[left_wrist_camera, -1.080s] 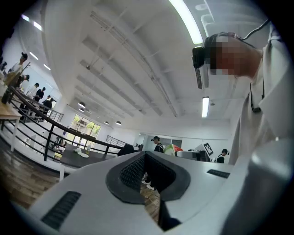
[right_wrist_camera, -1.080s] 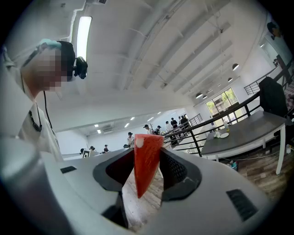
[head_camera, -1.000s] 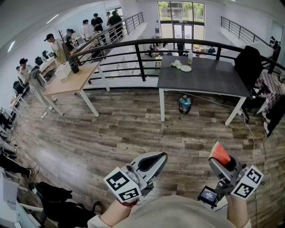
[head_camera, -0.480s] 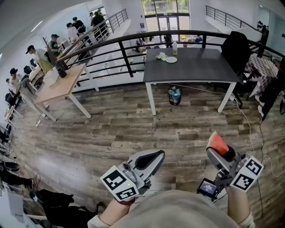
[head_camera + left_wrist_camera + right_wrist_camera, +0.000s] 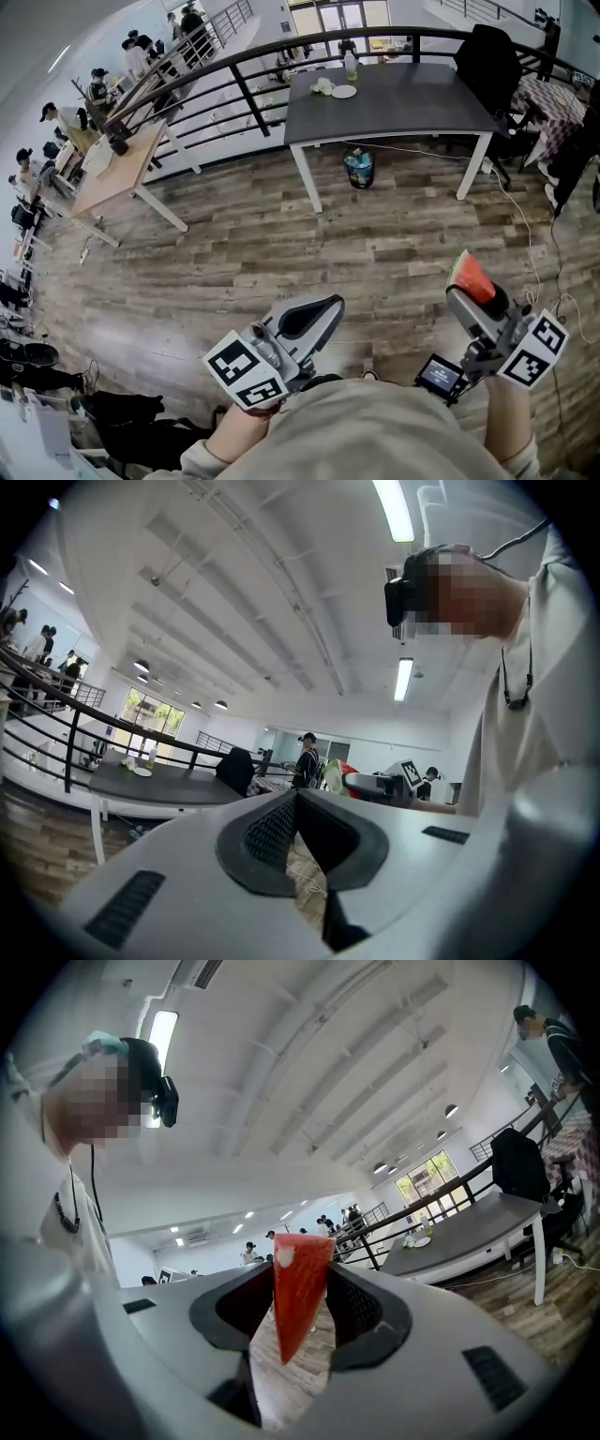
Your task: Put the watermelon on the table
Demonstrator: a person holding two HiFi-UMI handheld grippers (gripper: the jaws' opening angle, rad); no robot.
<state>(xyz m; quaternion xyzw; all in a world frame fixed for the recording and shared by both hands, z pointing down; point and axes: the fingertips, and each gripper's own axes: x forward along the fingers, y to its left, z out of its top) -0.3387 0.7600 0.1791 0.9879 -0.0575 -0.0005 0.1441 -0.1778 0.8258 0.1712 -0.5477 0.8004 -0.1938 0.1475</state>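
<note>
right gripper clamps the watermelon (a red wedge); left gripper closed, empty.

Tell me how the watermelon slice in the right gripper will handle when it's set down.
The watermelon slice holds its wedge shape between the fingers, so it is probably fairly stiff. It tapers to a thin point, so it would likely tip flat rather than stand. Its red face looks smooth, so it may be slippery.
</note>
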